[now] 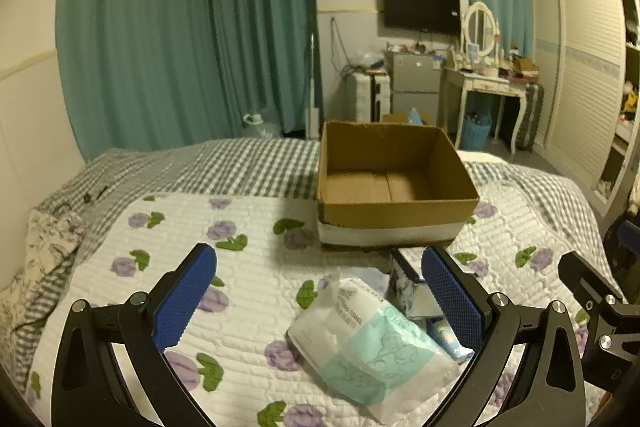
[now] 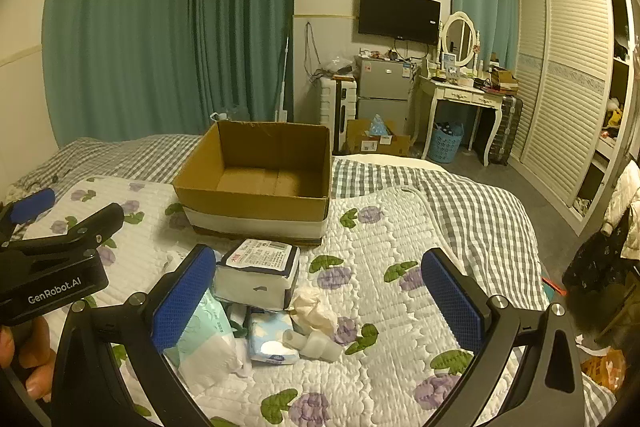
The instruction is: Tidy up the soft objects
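Note:
An empty open cardboard box (image 1: 400, 211) (image 2: 256, 205) stands on the floral quilt (image 1: 248, 267). In front of it lies a pile of soft packs: a mint and white towel pack (image 1: 368, 343) (image 2: 204, 339), a dark-edged tissue pack (image 2: 258, 273) (image 1: 408, 291), a small blue packet (image 2: 270, 341), crumpled tissue (image 2: 312, 307) and a white plastic piece (image 2: 312, 343). My left gripper (image 1: 320, 303) is open just above the towel pack. My right gripper (image 2: 320, 303) is open over the pile, empty.
The bed's checked sheet (image 2: 460, 195) runs behind and right of the quilt. A patterned pillow (image 1: 36, 267) lies at the left edge. Beyond the bed stand teal curtains (image 1: 180, 27), a dressing table (image 2: 460, 95), a small fridge (image 2: 382, 87) and a wardrobe (image 2: 568, 87).

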